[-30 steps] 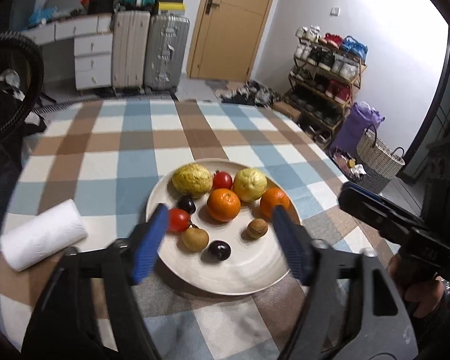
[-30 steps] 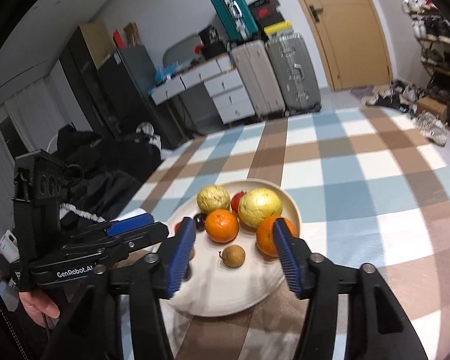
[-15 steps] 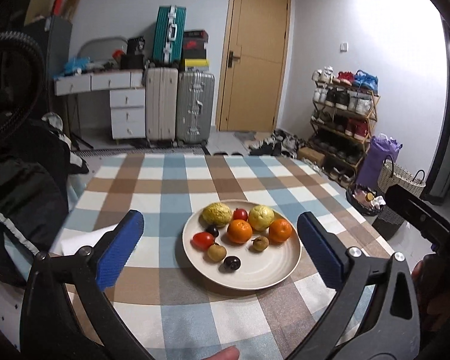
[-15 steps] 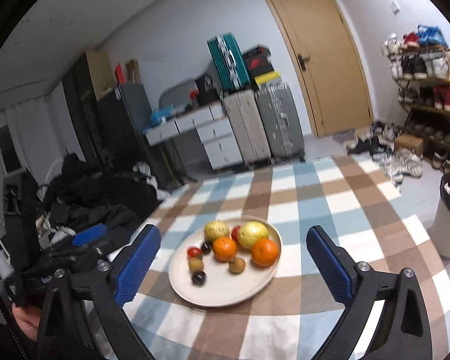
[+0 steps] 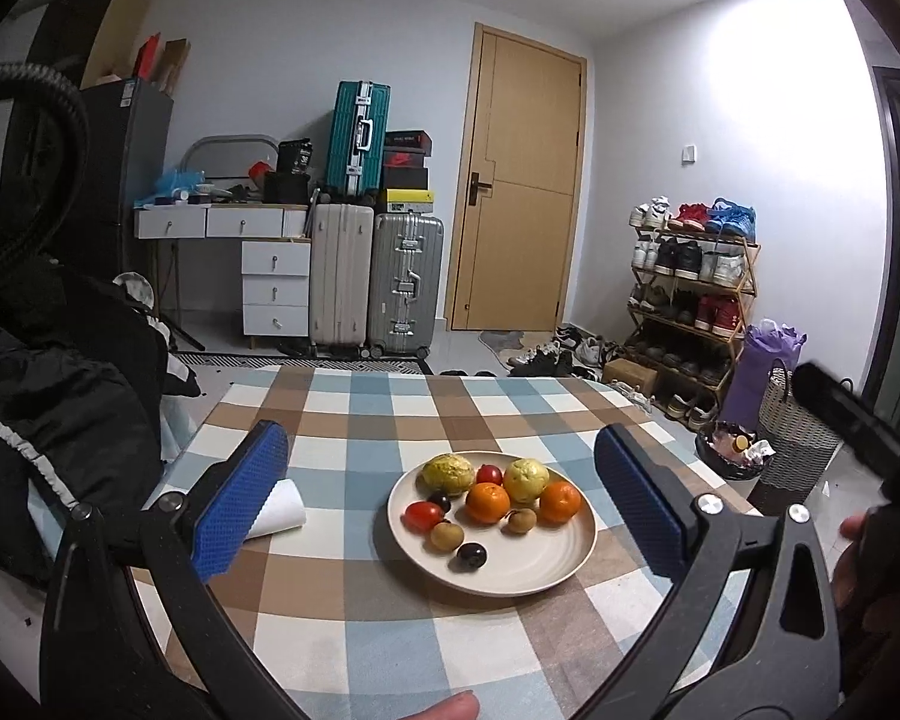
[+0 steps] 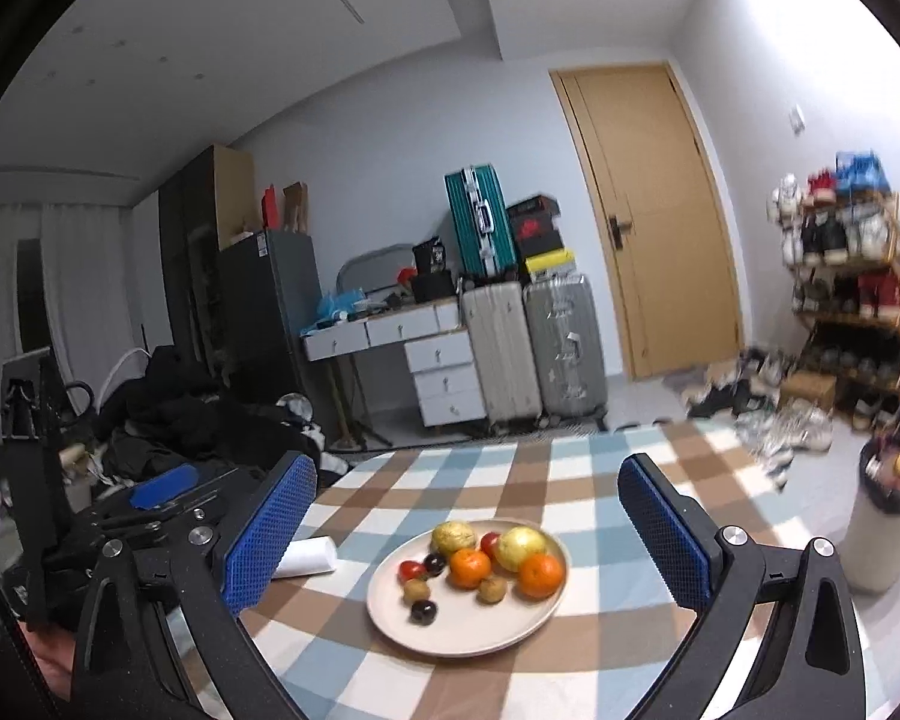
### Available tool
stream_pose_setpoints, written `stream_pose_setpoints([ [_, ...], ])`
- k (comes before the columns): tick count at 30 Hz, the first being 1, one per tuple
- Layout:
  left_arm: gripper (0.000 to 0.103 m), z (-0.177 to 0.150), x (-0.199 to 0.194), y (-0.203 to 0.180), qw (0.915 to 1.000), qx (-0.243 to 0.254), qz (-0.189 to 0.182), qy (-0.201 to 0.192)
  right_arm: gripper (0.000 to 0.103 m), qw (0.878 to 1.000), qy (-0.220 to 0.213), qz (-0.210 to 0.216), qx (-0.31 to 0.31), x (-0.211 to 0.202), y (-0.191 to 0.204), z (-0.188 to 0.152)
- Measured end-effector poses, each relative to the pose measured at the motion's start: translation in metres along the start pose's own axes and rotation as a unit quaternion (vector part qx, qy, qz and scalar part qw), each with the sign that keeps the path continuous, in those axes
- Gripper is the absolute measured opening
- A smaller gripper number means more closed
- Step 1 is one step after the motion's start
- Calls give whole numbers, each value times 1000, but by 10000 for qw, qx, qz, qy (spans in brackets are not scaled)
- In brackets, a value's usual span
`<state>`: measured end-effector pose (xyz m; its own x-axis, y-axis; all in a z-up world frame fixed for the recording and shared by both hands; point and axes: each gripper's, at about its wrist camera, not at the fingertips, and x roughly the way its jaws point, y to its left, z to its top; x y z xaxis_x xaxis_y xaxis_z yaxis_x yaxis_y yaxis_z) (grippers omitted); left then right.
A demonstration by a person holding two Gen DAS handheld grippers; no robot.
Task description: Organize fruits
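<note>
Beige plate (image 5: 555, 570) of round fruits (image 5: 487, 502) on checked tablecloth (image 5: 354, 618), left gripper (image 5: 438, 510) wide, right gripper (image 6: 465, 540) opening, both empty

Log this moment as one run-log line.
left claw: open, empty | right claw: opening, empty | round cream plate: holds all fruit | checked tablecloth: white paper roll beside plate

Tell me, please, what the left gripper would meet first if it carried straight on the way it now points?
Probably the plate of fruit: it lies dead ahead between the open left gripper's fingers, on the checked tablecloth. Nothing stands in between, though depth is hard to judge.
</note>
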<state>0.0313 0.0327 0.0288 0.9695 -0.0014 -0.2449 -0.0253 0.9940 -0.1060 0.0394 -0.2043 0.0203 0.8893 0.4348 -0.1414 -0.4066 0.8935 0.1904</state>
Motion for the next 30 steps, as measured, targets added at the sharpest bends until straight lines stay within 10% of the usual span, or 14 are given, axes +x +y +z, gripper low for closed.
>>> stream_pose_setpoints([
  [10, 102, -27, -2, 13, 9997, 131, 164, -106, 103, 9978, -515, -387, -182, -28, 4, -3],
  [30, 102, -76, 49, 37, 9989, 73, 453, -25, 103, 9947, -71, -903, -482, 3, -4, -66],
])
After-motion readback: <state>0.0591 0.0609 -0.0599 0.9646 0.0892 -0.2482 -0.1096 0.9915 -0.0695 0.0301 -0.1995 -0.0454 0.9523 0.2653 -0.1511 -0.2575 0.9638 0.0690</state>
